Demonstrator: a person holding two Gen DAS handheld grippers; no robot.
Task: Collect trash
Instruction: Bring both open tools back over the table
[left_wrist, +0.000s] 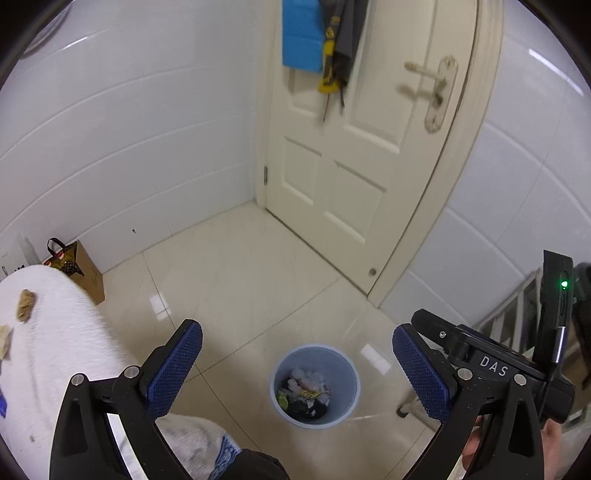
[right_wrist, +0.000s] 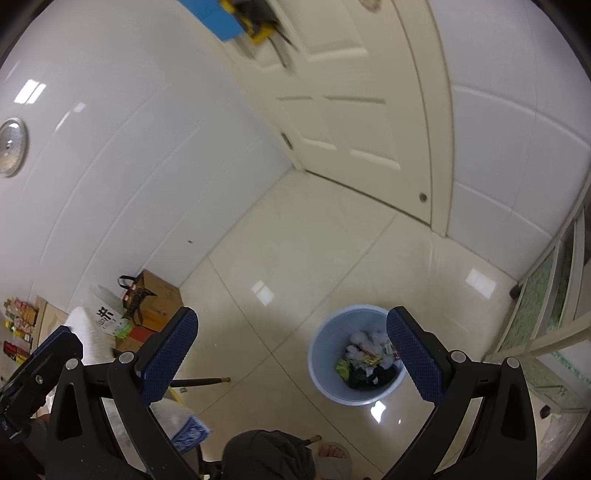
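Blue ribbed pads fill the near edge of both views: the left tongs (left_wrist: 297, 369) and the right tongs (right_wrist: 291, 354) each stand spread wide with nothing between the jaws. Both point steeply down at the tiled floor (left_wrist: 240, 266), where a pale blue bin (left_wrist: 314, 386) stands by itself, well apart from the walls and from the cream door (left_wrist: 351, 147) at the far side. In the left view the bin sits squarely in the gap between the pads; in the right view it lies toward the right pad, which covers part of its rim. Inside it is a heap of crumpled white tissue, dark scraps and yellow-green wrappers (right_wrist: 364, 360), so the trash gathered so far lies in the bin.

With empty, parted jaws held above the open bin, this reads as the moment just following a drop, though that is a judgement only. The bin probably stands out on open floor so that both hands can reach over it from the desk (left_wrist: 55, 332), the white cloth-covered surface at near left.

On that cloth lie two small brownish scraps (left_wrist: 26, 304), well apart from the bin, with something blue at the picture's left edge too cut off to name. These look like the remaining trash.
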